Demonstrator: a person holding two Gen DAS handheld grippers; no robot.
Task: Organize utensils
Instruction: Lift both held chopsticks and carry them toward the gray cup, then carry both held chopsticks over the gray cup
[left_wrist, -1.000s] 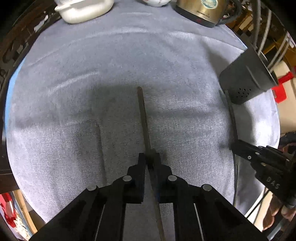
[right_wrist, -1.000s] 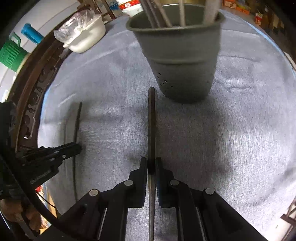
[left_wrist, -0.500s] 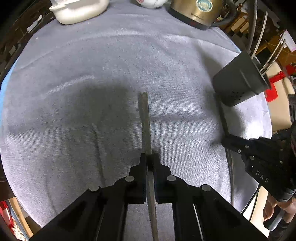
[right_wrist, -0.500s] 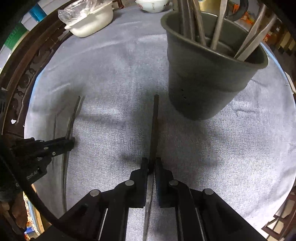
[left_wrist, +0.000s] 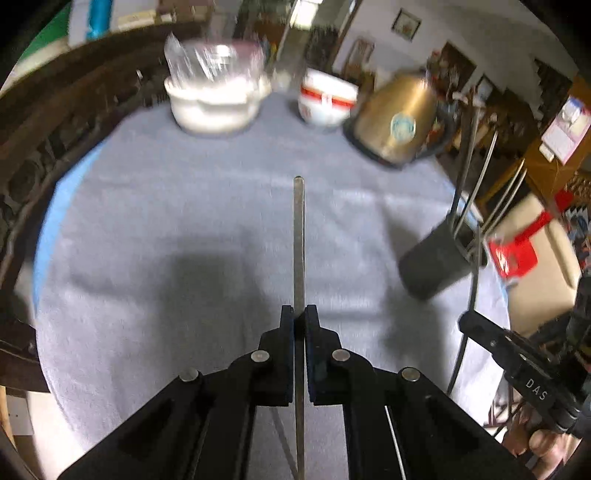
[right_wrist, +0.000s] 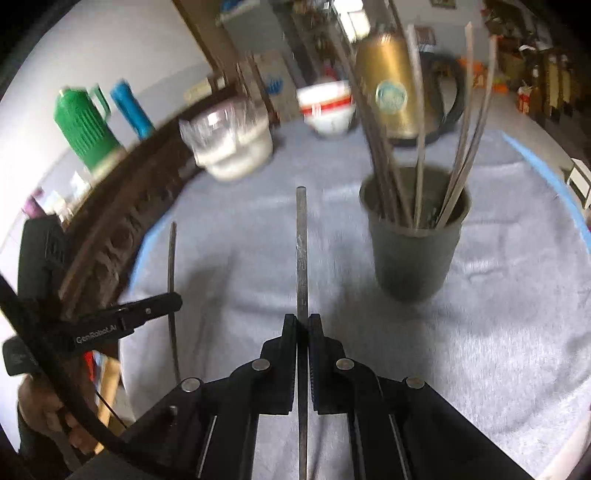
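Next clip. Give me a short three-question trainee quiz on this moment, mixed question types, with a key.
1. True or false: the left tool is shut on a chopstick.
2. What does the right tool hold?
A. a spoon
B. a chopstick
C. nothing
3. Fill in: the dark holder on the grey cloth already contains several ____.

Key
1. True; the pads clamp the stick, which points toward the gold kettle end of the table.
2. B
3. chopsticks; they stand upright, leaning on the rim.
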